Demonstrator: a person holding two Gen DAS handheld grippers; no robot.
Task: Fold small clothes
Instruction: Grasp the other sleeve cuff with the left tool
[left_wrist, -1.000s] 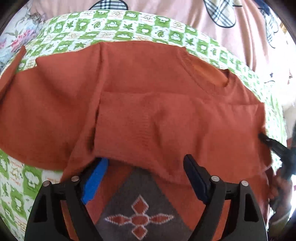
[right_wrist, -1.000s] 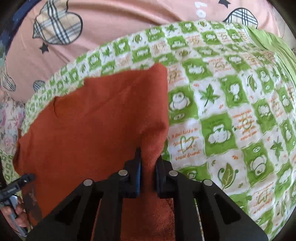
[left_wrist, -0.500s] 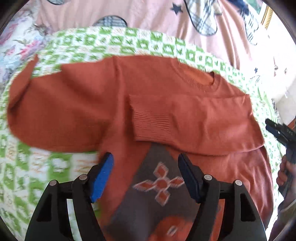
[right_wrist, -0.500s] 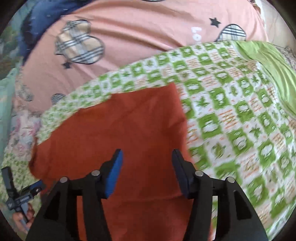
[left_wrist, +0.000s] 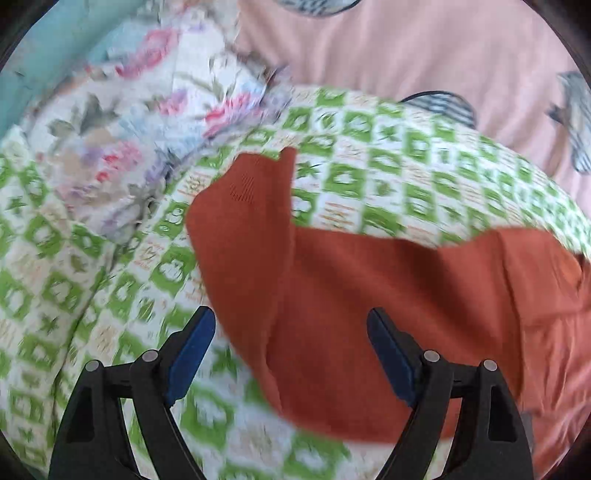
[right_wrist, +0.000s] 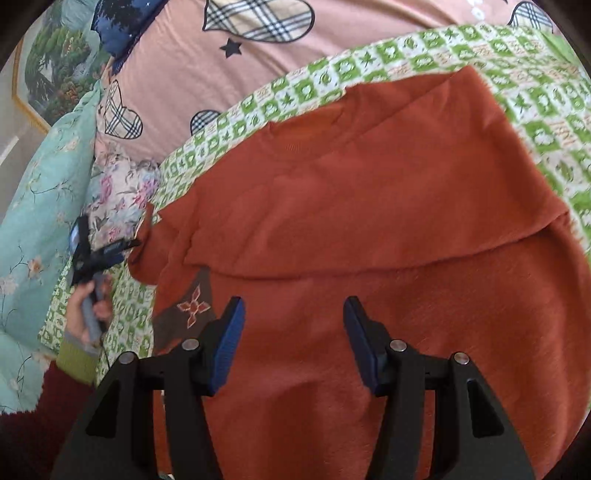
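On the bed, over the green checked quilt (right_wrist: 436, 48), the sweater (right_wrist: 369, 206) lies flat on its front side up, neck away from me. One sleeve is already folded across the chest, its lower edge running as a long crease over the body. The other sleeve (left_wrist: 243, 221) is spread out to my left, its cuff near the floral pillow (left_wrist: 122, 147).

My left hand-held gripper (left_wrist: 291, 350) is released, jaws wide, holding nothing, hovering over the near edge of that loose sleeve. My right hand-held gripper (right_wrist: 291, 339) is likewise released and empty, above the lower body of the sweater.

The step in hand, as I judge it, is bringing this second sleeve in. To do it well I should go further out along the sleeve, close to the cuff, rather than bite here near the armpit. I should pinch both layers of knit together and none of the quilt. Then lift just enough to clear the cloth and carry it across so it lands parallel to the first sleeve, without dragging the body askew. My right hand-held gripper can press the hem down to keep the body from sliding. The knit looks soft and stretchy, so a slow pull is better.
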